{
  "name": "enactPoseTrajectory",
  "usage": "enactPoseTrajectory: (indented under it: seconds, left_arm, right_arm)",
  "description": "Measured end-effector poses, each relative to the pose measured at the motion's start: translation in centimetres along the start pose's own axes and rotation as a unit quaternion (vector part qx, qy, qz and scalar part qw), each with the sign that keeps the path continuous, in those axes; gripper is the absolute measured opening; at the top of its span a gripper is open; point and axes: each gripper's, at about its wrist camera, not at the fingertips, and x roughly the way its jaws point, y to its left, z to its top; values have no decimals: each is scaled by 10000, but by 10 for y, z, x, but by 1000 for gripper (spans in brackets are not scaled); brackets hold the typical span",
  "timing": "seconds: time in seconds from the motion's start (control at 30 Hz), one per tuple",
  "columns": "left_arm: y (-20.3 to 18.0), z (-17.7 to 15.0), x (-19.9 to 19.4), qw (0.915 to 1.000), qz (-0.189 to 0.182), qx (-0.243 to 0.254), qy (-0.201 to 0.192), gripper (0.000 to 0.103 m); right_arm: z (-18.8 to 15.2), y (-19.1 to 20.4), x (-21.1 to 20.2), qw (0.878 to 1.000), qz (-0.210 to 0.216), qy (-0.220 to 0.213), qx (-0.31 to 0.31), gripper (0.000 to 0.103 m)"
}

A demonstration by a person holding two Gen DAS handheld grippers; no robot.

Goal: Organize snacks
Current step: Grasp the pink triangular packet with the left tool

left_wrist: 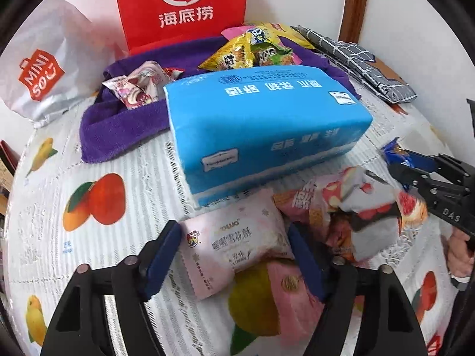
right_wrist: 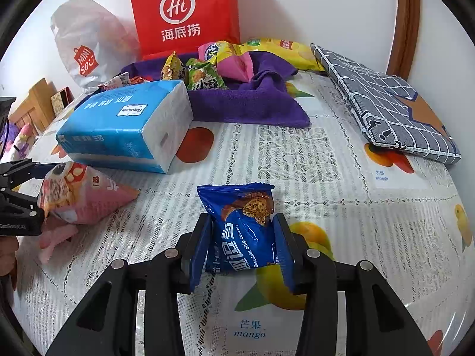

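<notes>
The right claw point(right_wrist: 243, 249) is clenched on a blue chocolate chip cookie packet point(right_wrist: 242, 225), seen low in the middle of the right wrist view; both blue pads are pressed against the packet's sides, and it is held just over the counter point(right_wrist: 371, 237), which is covered with a lace-and-fruit-print cloth.

The left claw point(left_wrist: 234, 258) is released: its jaws are spread, with a pale pink snack packet point(left_wrist: 237, 243) lying between them on the counter, pads not pressed on it. Just right of it, a crumpled pink and white snack bag point(left_wrist: 341, 207) is seen.

A blue tissue pack point(left_wrist: 261, 127) is placed in the middle of the left wrist view. Behind it, a purple towel point(left_wrist: 118, 130) carries small snack packets: yellow and green ones point(left_wrist: 246, 53) at upper centre, pink-white ones point(left_wrist: 136, 89) at left. A red paper bag point(left_wrist: 181, 6) and a white Miniso bag point(left_wrist: 47, 68) are stood against the wall. A grey checked cloth bundle point(right_wrist: 386, 103) is laid at upper right.
</notes>
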Motion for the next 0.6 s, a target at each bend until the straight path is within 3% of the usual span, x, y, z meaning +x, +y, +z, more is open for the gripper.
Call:
enactPoseTrajectory:
  seconds: [0.07,0.17,0.33,0.43,0.47,0.6]
  left_arm:
    - [4,-1,-3,10000,-16,-11,-23,58]
    - [17,-5,-12,9998,-94,-157,-79,48]
    - [22,-7,-10,9998,-1,-184,-109,51]
    - [16,-7,-4,9996,189,-97,-174,64]
    - [16,-6,-2,9994,225,-116,-231,64]
    - [20,-4,-4,9992,199,-231,-269,46]
  right_arm:
    - [0,0,0,10000,17,-4,15,44]
    - [0,0,0,10000,2,-2,3,44]
    - [0,0,0,10000,-8,-2,-11,44]
    - [0,0,0,10000,-15,-2,-16,44]
    - [0,0,1,10000,-16,-2,-18,44]
    - [0,0,0,10000,-5,-5,-9,44]
